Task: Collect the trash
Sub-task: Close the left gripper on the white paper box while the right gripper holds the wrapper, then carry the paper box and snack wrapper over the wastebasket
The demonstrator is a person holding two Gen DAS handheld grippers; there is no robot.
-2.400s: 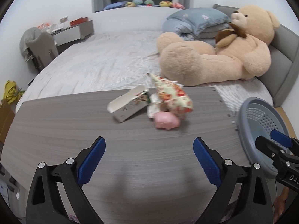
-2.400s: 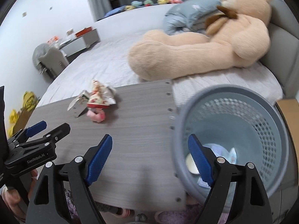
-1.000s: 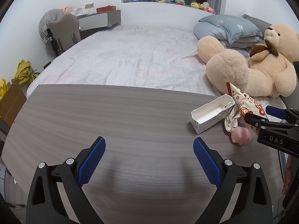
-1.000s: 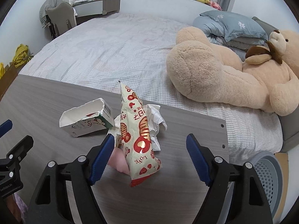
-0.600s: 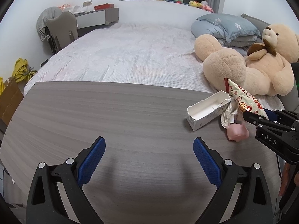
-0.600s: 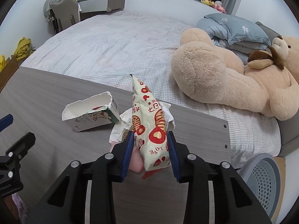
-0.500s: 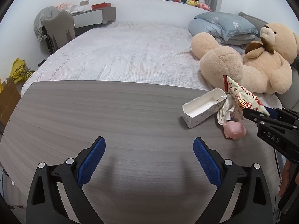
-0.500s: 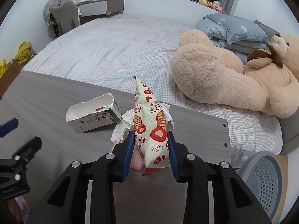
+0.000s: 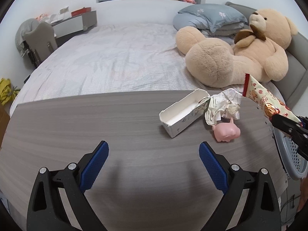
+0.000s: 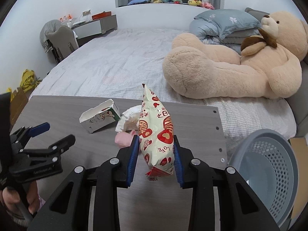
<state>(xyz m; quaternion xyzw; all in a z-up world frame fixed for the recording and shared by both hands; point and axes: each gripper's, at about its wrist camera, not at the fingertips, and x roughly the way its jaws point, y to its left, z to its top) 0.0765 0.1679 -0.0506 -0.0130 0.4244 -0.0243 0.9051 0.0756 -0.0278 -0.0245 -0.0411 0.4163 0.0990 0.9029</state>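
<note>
We record the right gripper (image 10: 155, 155) pinching a glossy, crinkled snack bag (image 10: 156, 132) above the wood-grain tabletop's (image 9: 96, 119) right edge, near the perforated grey basket (image 10: 269, 171). The left gripper (image 9: 154, 165) hangs spread and empty; 1 torn carton (image 9: 183, 111) and crumpled paper (image 9: 224, 106) lie beside the far edge, with a bed (image 9: 115, 57) behind.

Your right gripper (image 10: 155, 152) and the snack bag (image 10: 156, 132) it clamped hid most of the pink pig toy (image 10: 124, 140) in the right wrist view, and part of the crumpled paper (image 10: 128, 120) too. The gray basket (image 10: 269, 173) ran off the lower right edge there, so you could not see its contents. In the left wrist view the basket (image 9: 288, 159) was only a sliver at the right edge, and the right gripper (image 9: 284, 125) was cut off with it. The print on the torn carton (image 9: 182, 113) was too small to read.
</note>
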